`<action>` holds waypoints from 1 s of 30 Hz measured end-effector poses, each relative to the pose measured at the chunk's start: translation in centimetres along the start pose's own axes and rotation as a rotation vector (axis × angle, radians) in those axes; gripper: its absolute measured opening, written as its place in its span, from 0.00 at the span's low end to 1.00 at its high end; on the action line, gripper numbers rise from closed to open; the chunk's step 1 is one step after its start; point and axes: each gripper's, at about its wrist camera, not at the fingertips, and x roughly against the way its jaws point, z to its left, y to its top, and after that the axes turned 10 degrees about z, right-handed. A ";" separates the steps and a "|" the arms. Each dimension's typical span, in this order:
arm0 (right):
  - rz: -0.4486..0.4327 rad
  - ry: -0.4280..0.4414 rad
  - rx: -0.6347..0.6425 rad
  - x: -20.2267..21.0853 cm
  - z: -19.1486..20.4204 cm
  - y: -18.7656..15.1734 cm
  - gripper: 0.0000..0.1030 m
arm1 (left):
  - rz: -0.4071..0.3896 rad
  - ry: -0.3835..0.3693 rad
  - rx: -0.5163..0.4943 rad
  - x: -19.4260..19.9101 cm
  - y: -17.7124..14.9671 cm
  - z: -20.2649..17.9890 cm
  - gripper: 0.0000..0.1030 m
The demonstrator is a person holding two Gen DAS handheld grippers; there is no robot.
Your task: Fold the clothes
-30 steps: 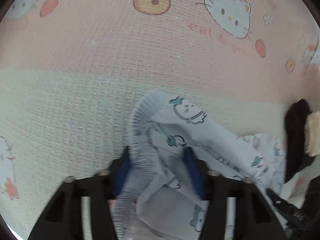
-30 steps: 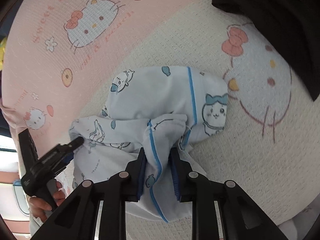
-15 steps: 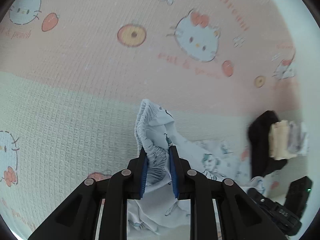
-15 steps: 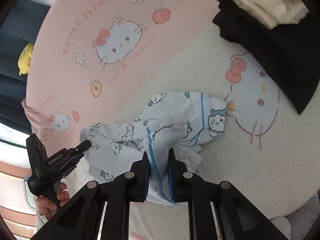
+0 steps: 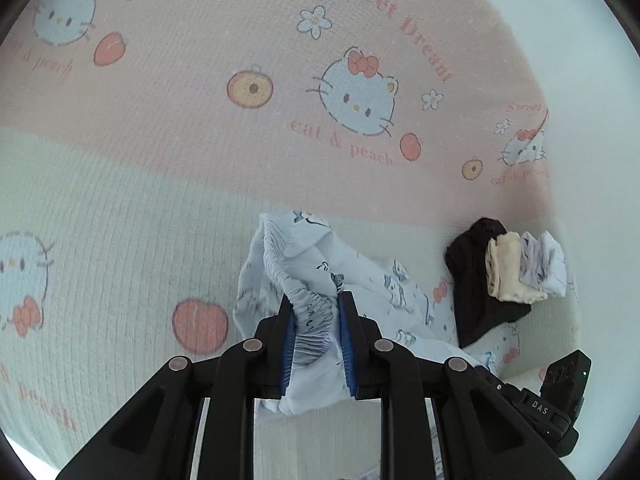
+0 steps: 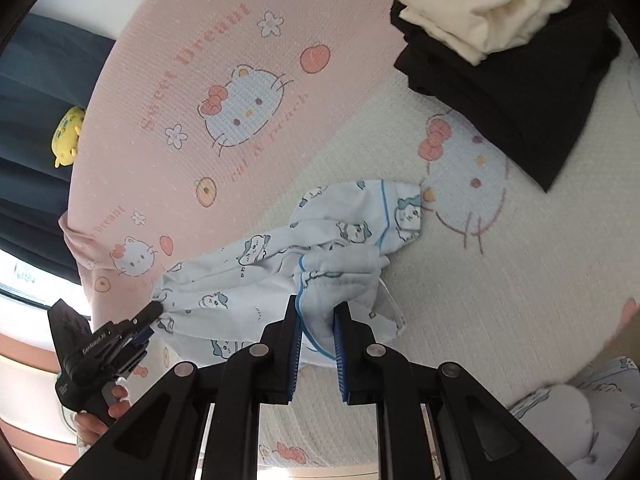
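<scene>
A small pale-blue pair of shorts [image 6: 280,272] with cartoon prints and blue piping hangs bunched above the bed, held at two places. My left gripper [image 5: 316,312] is shut on its gathered elastic waistband [image 5: 304,304], which stands up between the blue pads. My right gripper [image 6: 316,312] is shut on a fold of the same shorts [image 5: 384,292] near a blue seam. In the right wrist view my left gripper [image 6: 156,308] shows at lower left, pinching the shorts' far end, with a hand [image 6: 108,404] on its grip. The right gripper's body [image 5: 552,404] shows at lower right in the left wrist view.
The bed is covered by a pink and cream cat-print blanket [image 5: 200,120]. A stack of folded clothes, black [image 6: 508,92] under cream [image 6: 480,20], lies at the far right, also the stack [image 5: 500,280] in the left wrist view. A yellow soft toy [image 6: 68,136] sits beyond the bed's left edge. More pale printed fabric [image 6: 580,412] lies at lower right.
Both grippers have closed on the shorts and risen, lifting them off the blanket. The bed now looks farther away, and the folded stack has come into view.
</scene>
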 end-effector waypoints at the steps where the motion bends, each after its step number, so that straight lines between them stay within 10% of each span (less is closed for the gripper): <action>1: -0.003 -0.005 -0.007 0.1 -0.1 -0.5 0.13 | 0.005 -0.001 0.000 0.0 -0.3 0.2 0.17; 15: 0.048 -0.034 -0.301 2.4 -3.7 -6.0 0.14 | 0.098 0.011 0.037 -1.9 -6.5 4.4 0.17; 21: 0.007 -0.044 -0.306 4.1 -2.1 -4.8 0.41 | 0.115 0.063 -0.011 -2.5 -7.6 4.1 0.17; 30: 0.140 0.154 -0.485 -1.4 -2.6 -0.7 0.41 | 0.149 0.078 0.040 -3.9 -8.0 5.6 0.17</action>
